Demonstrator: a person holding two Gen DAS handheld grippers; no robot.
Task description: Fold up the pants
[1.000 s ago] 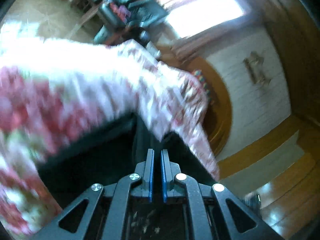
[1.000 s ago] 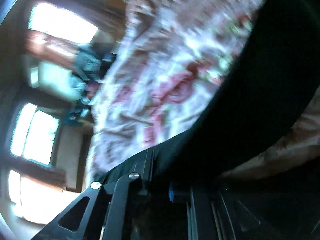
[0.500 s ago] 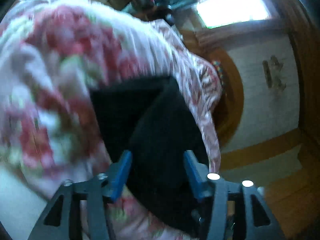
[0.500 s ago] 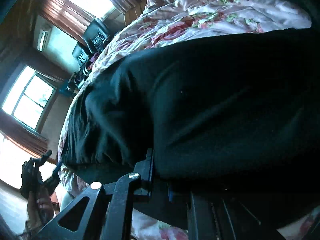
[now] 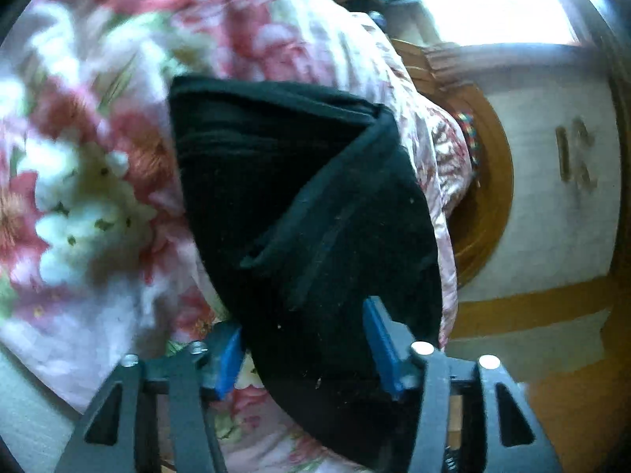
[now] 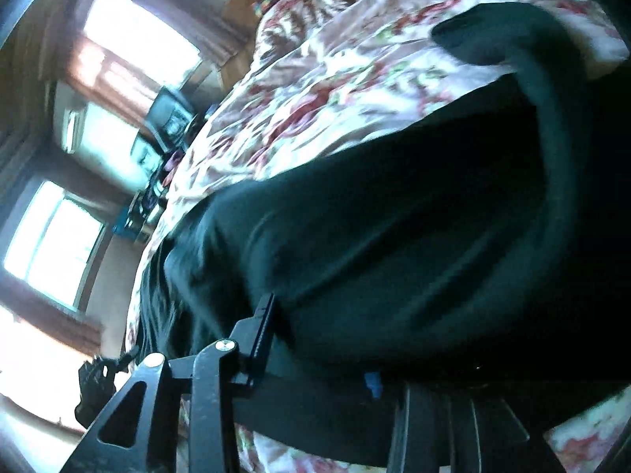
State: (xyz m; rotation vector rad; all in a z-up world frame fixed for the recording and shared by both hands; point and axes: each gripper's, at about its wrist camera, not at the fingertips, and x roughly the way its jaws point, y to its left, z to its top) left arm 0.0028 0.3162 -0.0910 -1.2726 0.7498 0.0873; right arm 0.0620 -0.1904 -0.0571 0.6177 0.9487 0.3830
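Pants (image 5: pixel 315 205) lie folded on the flowered bed (image 5: pixel 98 157), their near edge between the closing but untouching pads of the left hand-held gripper (image 5: pixel 303 351), long axis running away from it, while the right hand-held gripper (image 6: pixel 315 354) opens astride the cloth.

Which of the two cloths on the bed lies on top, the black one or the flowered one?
The black pants lie on top, folded over themselves. The flowered quilt spreads beneath them, pink and white where the pants are plain dark.
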